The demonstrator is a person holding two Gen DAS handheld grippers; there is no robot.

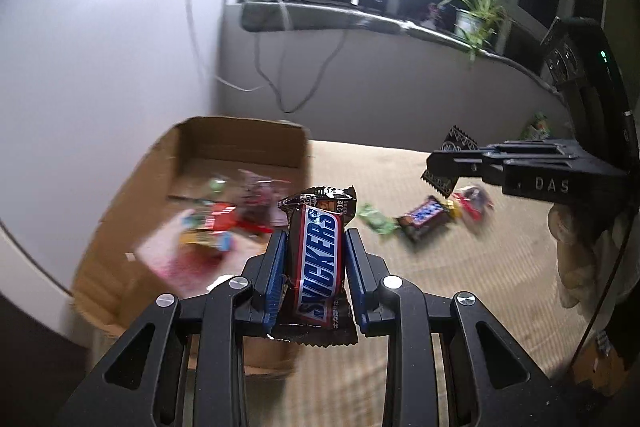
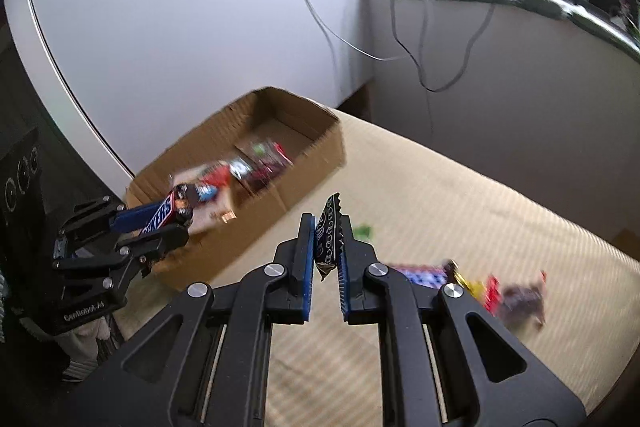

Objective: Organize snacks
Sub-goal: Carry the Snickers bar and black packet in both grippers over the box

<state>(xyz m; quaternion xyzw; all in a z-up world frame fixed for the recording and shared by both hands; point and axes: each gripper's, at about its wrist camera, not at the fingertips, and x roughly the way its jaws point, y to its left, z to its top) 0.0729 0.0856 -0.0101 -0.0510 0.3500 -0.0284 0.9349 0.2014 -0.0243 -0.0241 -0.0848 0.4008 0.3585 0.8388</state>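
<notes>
We cannot make out the blurred snacks in the cardboard box (image 1: 224,147) at far left, while our left gripper (image 1: 316,259) pinches a Snickers bar (image 1: 318,267) and our right gripper (image 2: 326,247) pinches a dark sachet (image 2: 329,239), both tilted downward.

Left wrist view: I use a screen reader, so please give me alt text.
The left gripper is clamped on a brown Snickers bar, raised beside an open cardboard box of snacks. More wrapped snacks lie on the beige mat.
</notes>
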